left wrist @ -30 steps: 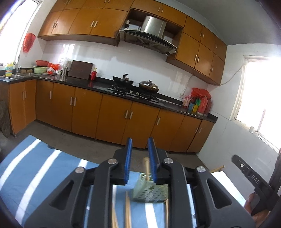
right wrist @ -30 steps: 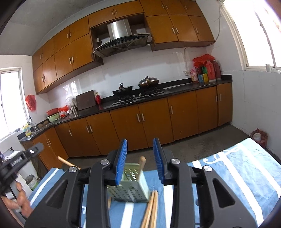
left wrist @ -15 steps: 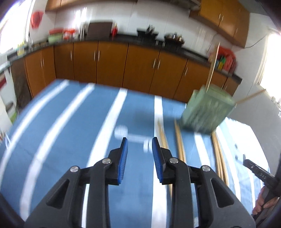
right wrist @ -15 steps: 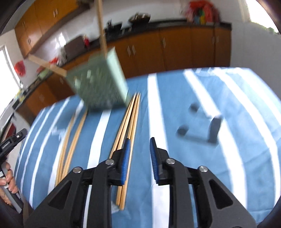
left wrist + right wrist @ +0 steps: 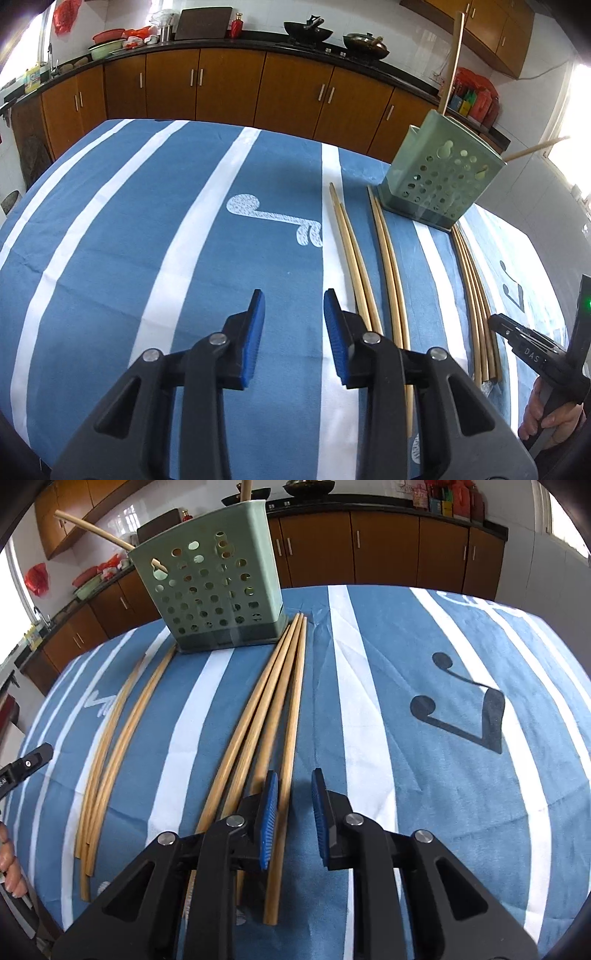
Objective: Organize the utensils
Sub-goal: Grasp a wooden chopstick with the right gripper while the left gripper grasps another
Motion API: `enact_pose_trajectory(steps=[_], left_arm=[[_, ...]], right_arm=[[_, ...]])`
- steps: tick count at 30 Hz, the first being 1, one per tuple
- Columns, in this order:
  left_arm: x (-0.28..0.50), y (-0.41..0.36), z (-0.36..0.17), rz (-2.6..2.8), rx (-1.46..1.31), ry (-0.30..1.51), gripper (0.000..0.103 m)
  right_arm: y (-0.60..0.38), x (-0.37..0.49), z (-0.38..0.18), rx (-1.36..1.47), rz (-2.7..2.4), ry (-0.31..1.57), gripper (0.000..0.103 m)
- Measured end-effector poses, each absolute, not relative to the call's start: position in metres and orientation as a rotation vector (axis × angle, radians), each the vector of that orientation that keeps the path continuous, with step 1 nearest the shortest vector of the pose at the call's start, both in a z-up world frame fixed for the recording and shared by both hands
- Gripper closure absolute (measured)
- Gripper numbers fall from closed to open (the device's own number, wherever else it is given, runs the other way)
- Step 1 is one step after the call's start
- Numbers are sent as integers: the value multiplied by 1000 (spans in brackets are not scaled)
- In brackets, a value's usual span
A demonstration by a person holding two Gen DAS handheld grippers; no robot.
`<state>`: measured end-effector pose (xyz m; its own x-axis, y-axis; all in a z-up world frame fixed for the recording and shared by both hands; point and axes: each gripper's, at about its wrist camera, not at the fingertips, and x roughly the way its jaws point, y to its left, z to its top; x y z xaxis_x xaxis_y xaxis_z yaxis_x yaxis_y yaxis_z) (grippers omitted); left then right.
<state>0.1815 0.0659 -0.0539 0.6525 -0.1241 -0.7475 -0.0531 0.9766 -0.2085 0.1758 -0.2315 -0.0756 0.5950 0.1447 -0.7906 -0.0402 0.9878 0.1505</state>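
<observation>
A green perforated utensil holder (image 5: 441,177) stands on the blue striped cloth, with two chopsticks (image 5: 452,59) sticking out of it; it also shows in the right wrist view (image 5: 214,587). Several wooden chopsticks lie flat on the cloth: two pairs (image 5: 369,266) left of the holder and a bundle (image 5: 476,299) to its right, which also shows in the right wrist view (image 5: 266,709). My left gripper (image 5: 293,314) is open and empty above the cloth, just left of the nearest pair. My right gripper (image 5: 293,797) is open and empty, hovering over the near ends of the bundle.
The table is covered by a blue cloth with white stripes (image 5: 147,240) and a music-note print (image 5: 461,709). Behind it run brown kitchen cabinets (image 5: 221,85) and a dark counter with pots. The other handheld gripper shows at the right edge (image 5: 535,350).
Both grippers have tilted down from facing the kitchen to looking at the table and have come closer to the cloth. The holder and chopsticks have not moved.
</observation>
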Motion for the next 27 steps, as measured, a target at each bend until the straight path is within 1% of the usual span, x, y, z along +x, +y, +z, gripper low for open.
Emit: enact_pose_trajectory(steps=[4, 5, 6, 11, 13, 15, 17, 27], left_arm=[[182, 60, -57, -60, -218, 870, 69], [182, 58, -58, -69, -219, 872, 69], [181, 56, -59, -78, -220, 874, 69], [180, 41, -63, -142, -208, 890, 70], [179, 32, -66, -167, -186, 899, 74], [178, 24, -68, -181, -162, 911, 83], [177, 17, -71, -189, -135, 923, 87], [173, 2, -83, -198, -80, 955, 89]], right_arm=[[-229, 174, -77, 73, 85, 918, 85], [-230, 174, -77, 67, 81, 917, 93], [-231, 174, -77, 53, 58, 914, 96], [-249, 177, -78, 117, -19, 908, 96], [-251, 177, -78, 121, -17, 907, 96], [-250, 176, -78, 109, -17, 904, 96], [-250, 176, -78, 106, -16, 901, 96], [-249, 175, -77, 117, -10, 901, 96]])
